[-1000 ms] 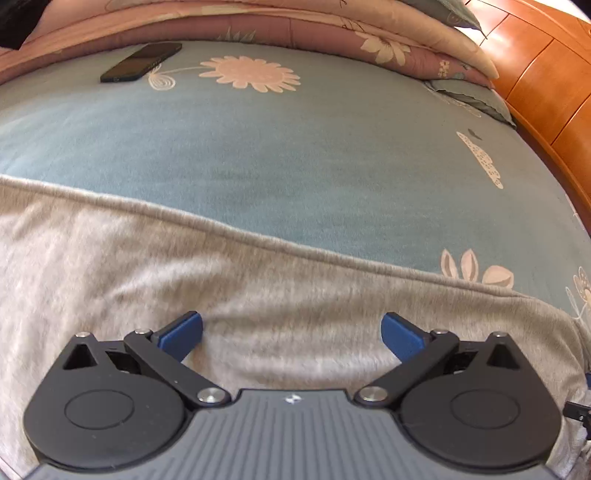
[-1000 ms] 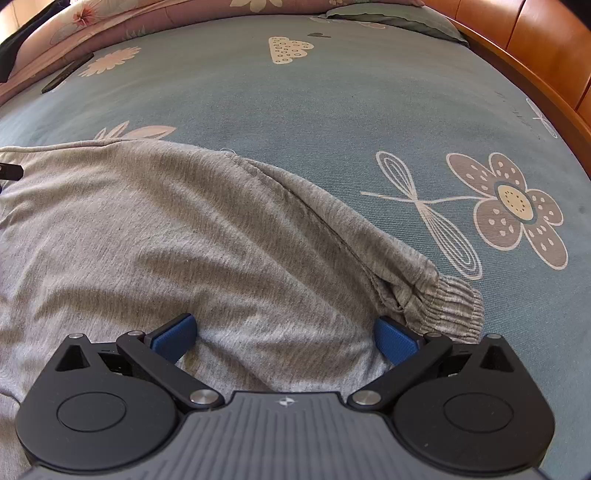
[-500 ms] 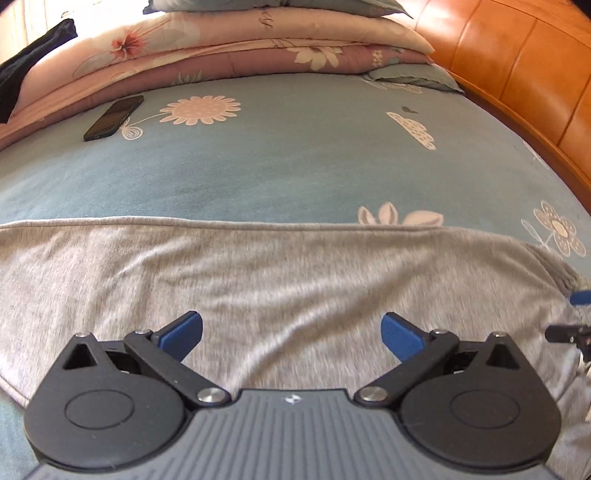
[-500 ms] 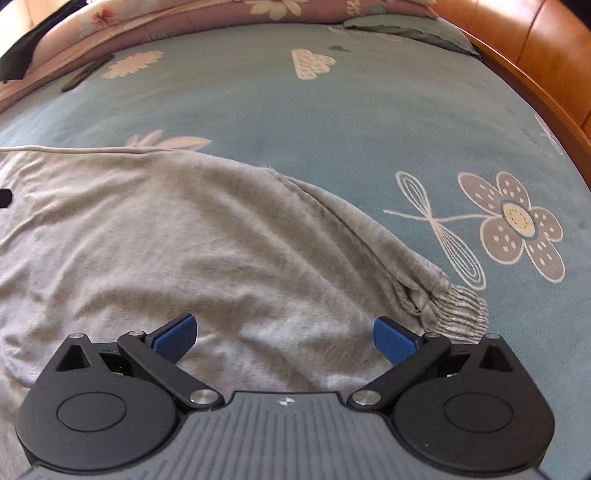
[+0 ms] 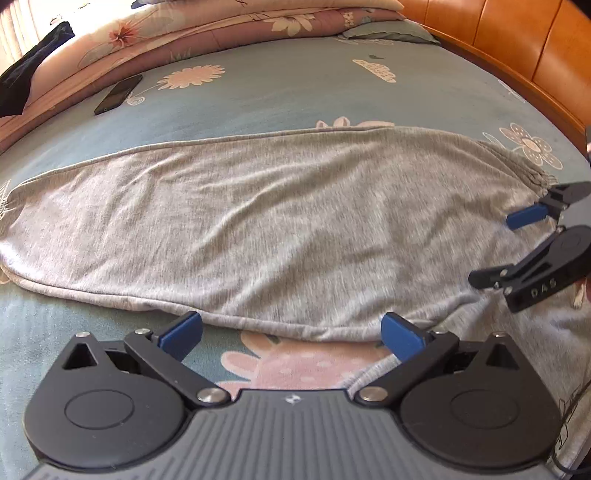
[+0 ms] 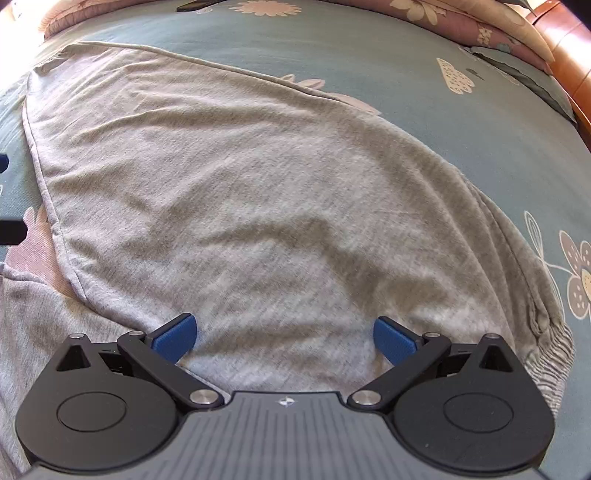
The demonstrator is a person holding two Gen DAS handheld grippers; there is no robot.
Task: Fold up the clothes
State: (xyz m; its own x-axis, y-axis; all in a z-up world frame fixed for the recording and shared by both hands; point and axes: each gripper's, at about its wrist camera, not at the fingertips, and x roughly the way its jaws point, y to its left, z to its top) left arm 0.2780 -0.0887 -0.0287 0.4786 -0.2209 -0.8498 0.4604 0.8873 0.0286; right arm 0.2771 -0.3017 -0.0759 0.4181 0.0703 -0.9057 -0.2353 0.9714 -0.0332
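Grey trousers point(image 5: 280, 229) lie flat across the blue flowered bed sheet point(image 5: 280, 92), one leg stretched from left to right. Their ribbed waistband point(image 6: 550, 354) shows at the right of the right wrist view, over the same grey trousers point(image 6: 251, 192). My left gripper point(image 5: 291, 334) is open and hangs just off the near hem, over bare sheet, holding nothing. My right gripper point(image 6: 282, 338) is open above the cloth near the waistband, also with nothing in it. The right gripper point(image 5: 532, 240) appears side-on at the right edge of the left wrist view.
A dark phone point(image 5: 118, 94) lies on the sheet at the far left. Folded pink flowered quilts point(image 5: 207, 26) are stacked along the far side. An orange wooden headboard point(image 5: 524, 40) runs along the right. A dark garment point(image 5: 26, 81) rests at the far left corner.
Both grippers have drawn back toward me and risen, so much more of the trousers shows. The left one now sits off the hem over bare sheet. Both stay open.
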